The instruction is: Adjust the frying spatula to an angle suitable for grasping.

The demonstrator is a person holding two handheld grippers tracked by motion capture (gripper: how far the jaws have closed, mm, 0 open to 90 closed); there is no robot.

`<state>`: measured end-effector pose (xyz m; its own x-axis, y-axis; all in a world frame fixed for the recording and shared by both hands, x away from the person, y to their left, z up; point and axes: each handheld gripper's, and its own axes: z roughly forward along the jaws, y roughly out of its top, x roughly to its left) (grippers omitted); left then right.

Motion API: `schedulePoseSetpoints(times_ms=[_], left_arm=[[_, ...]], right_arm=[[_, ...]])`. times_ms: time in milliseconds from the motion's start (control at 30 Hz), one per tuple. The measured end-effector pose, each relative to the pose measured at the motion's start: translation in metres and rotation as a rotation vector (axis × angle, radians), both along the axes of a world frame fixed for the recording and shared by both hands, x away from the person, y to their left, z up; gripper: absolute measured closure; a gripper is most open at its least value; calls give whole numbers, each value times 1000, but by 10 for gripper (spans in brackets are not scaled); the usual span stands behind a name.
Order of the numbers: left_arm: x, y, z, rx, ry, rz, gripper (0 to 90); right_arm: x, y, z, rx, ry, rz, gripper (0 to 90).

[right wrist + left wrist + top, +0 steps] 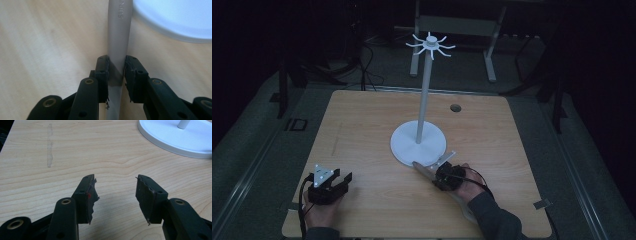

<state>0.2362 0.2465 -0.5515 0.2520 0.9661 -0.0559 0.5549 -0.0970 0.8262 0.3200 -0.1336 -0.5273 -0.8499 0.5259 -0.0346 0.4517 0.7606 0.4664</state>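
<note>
- While the right gripper (pixel 116 72) clamps the grey handle (pixel 119 37), it could snag the white stand base (pixel 175 17) at one o'clock.
- Left gripper (pixel 116 195) jaws stand apart, idle.

Pale wood-grain table (pixel 362 125) with a faint grey streak, white stand (pixel 418 142) with white spoked top at 12 o'clock, matte grey handle (pixel 118 37) with embossed lettering, black left gripper (pixel 116 195), black right gripper (pixel 116 75), dark sleeve (pixel 492 217) at 5 o'clock.
</note>
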Motion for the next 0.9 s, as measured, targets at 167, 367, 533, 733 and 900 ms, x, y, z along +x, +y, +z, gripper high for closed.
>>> schedulePoseSetpoints(times_ms=[167, 367, 533, 733, 900], left_arm=[[0, -1, 0, 5, 4, -1, 500], [0, 0, 0, 1, 3, 2, 500], [0, 0, 0, -3, 1, 2, 499], [0, 0, 0, 0, 0, 1, 499], [0, 0, 0, 0, 0, 1, 499]], right_arm=[[20, -14, 9, 19, -35, -102, 730], [40, -13, 3, 8, -14, -158, 730], [47, -9, -1, -13, 17, -158, 724], [51, -7, -4, -57, 59, -139, 702], [52, -6, -8, -65, 72, -145, 722]])
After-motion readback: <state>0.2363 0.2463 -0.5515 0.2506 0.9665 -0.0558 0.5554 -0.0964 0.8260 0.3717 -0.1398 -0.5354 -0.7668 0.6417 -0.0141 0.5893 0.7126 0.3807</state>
